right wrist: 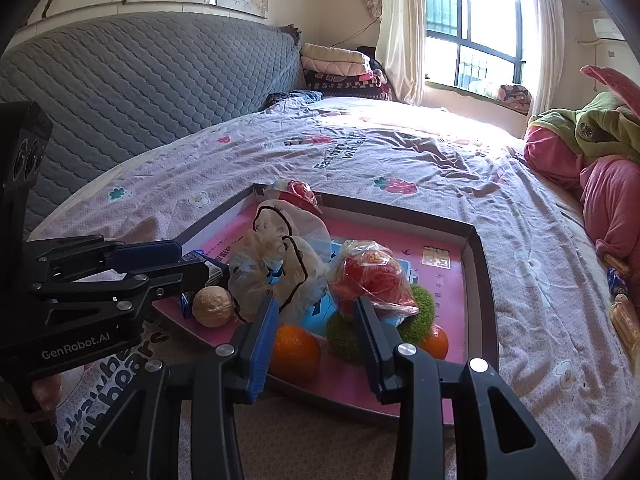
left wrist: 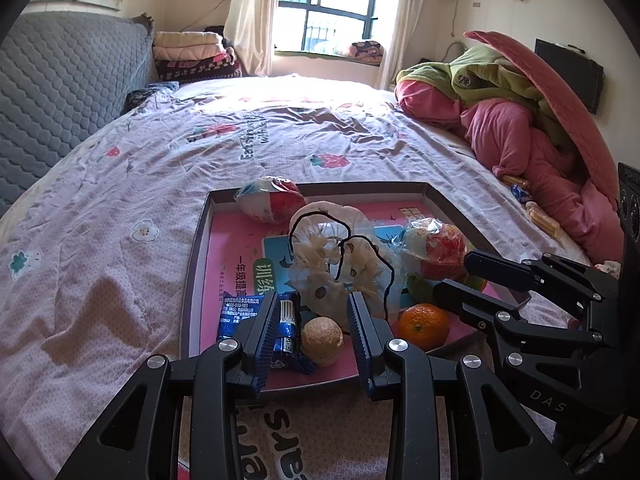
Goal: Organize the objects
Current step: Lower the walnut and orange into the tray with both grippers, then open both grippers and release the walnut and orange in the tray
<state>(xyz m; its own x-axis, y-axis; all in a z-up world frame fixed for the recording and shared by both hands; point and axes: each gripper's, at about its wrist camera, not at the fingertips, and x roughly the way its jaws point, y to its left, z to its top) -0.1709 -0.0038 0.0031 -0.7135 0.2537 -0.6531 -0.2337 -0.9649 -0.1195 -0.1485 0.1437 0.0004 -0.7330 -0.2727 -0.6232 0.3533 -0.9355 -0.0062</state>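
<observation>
On the bed, a shallow tray (left wrist: 196, 264) with a pink printed floor holds the jumble to be sorted. In the left wrist view, the left gripper (left wrist: 314, 326) hangs over the tray's near edge with its jaws partly spread and pinching nothing; a walnut (left wrist: 322, 340) sits in the gap, touching neither pad. A blue snack packet (left wrist: 240, 314) lies at nine o'clock of the walnut, a mandarin (left wrist: 424, 326) at three o'clock, and a crinkled clear bag (left wrist: 340, 264) at twelve o'clock.

In the right wrist view, the right gripper (right wrist: 316, 320) is likewise partly spread and empty. Beyond its fingers are an orange mandarin (right wrist: 294, 350), a green scrubby ring (right wrist: 346, 338) and a wrapped red apple (right wrist: 370, 278); a second mandarin (right wrist: 436, 342) peeks out at three o'clock.

Everything is packed close. Closing on the walnut could likely pinch the packet too or squirt the round shell sideways. The right gripper risks snagging loose wrap or nudging a mandarin into a roll, and the two grippers work close enough to clash.
</observation>
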